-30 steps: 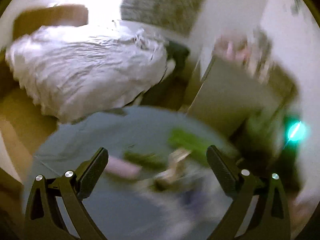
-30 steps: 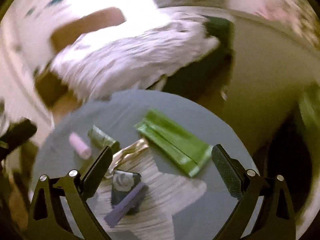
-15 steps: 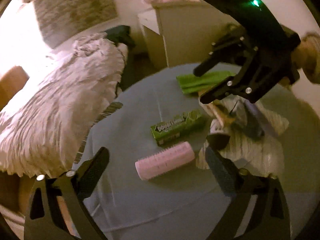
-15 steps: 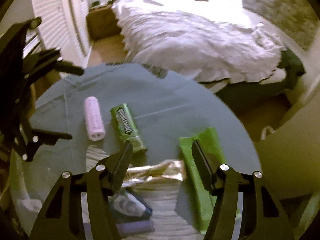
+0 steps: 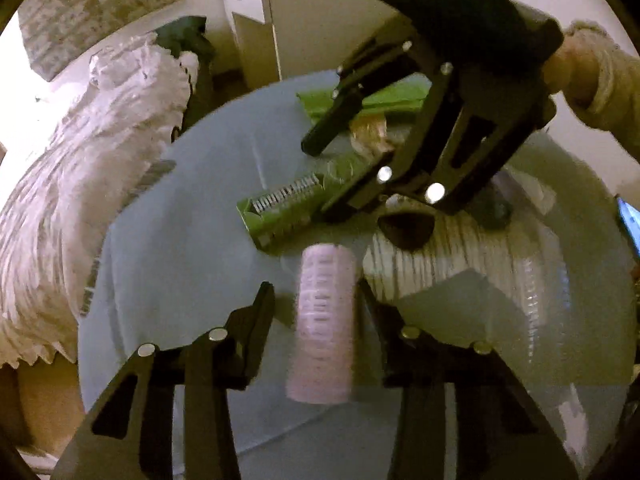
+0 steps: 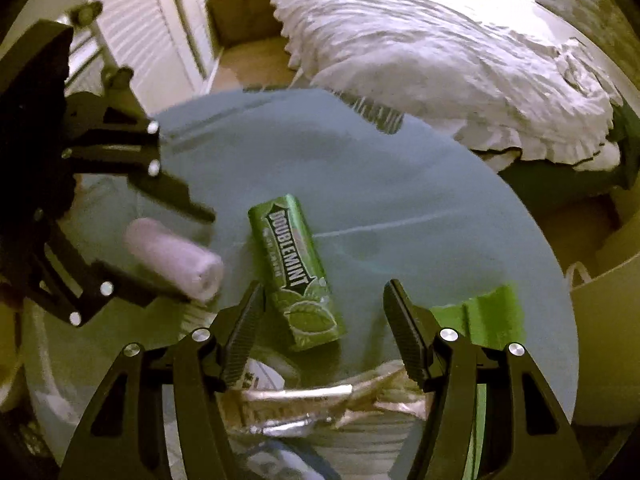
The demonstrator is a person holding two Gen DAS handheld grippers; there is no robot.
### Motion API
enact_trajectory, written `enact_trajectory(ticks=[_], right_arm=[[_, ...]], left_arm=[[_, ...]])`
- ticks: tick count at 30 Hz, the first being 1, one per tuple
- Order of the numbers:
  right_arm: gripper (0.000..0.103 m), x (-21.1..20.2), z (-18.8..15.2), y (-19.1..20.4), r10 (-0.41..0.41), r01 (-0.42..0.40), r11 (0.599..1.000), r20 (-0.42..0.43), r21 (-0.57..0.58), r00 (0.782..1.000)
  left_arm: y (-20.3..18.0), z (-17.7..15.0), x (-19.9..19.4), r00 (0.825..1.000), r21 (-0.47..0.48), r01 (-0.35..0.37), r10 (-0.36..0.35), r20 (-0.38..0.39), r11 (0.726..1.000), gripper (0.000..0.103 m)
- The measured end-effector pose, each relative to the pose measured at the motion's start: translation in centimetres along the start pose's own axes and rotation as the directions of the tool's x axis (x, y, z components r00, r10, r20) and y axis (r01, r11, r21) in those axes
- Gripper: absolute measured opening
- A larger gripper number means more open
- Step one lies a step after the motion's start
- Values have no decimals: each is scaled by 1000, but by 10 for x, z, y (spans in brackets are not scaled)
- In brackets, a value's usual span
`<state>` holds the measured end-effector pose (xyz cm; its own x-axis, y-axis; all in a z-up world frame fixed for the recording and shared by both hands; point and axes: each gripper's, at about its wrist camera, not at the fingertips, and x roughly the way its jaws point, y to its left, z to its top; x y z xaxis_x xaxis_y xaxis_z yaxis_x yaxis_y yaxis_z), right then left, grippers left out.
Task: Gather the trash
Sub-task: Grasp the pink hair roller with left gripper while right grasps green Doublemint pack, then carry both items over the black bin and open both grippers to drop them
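Both hands have dropped toward the round bench since the earlier frame, jaws closing partway as they came. My left gripper now straddles the pink roller, which lies lengthwise between its fingers, right pad about touching, left pad with a gap, so no firm hold yet. My right gripper stands half open over the near end of the green Doublemint gum pack, flat on the bench between the pads, neither pad touching it.
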<state>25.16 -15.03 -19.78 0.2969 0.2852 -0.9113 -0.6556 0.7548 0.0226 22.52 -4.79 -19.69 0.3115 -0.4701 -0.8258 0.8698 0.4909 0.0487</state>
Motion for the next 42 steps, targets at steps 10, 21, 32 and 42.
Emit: enact_trajectory(ticks=[10,21,32,42], right_arm=[[32,3,7,-9,11,-19,976,41,217,999],[32,-103,-75,-69,178,-427,699,440,573,880],[32,-220,-253,-130,-240,-351,540,539,765,807],[32,-234,-394,-168,-511,-187,368,366,911,778]], left_arm=[[9,-9,-8,986,-257,-140,157,48,956,29],[-9,16,-82,953,-447,-12,146,266,894,29],[-100,129,-57,916,-340,171,-22,401,925,30],[-192,231,38,896,-294,351,-227,383,889,30]])
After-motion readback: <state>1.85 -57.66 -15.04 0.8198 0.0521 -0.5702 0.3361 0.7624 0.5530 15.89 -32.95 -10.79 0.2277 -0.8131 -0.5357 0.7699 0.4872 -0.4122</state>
